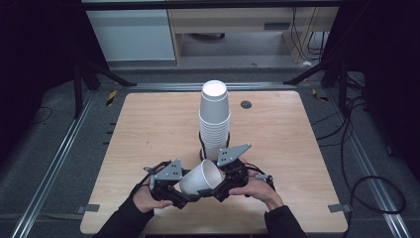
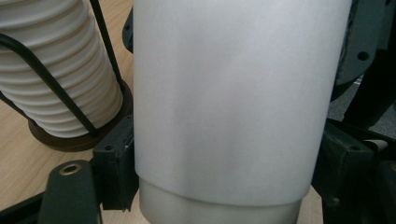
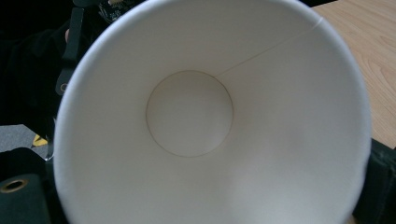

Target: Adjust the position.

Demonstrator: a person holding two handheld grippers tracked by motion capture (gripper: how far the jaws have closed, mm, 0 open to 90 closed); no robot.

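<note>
A single white paper cup [image 1: 200,177] lay tilted between the two hand-held grippers near the table's six o'clock edge.

The left gripper [image 1: 171,191] looked clamped around the cup's wall; whether the right gripper [image 1: 223,186] pinched the rim I could not tell. The tall stack of white paper cups [image 1: 214,119] stood just at twelve o'clock. Squeezing harder could crumple the thin wall, and a careless swing might topple the stack.

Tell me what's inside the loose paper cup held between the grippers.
The cup looks empty: the right gripper view shows bare white walls, a side seam and a clean round bottom. Its lowest inner wall runs out of that view, so that strip goes unchecked.
</note>
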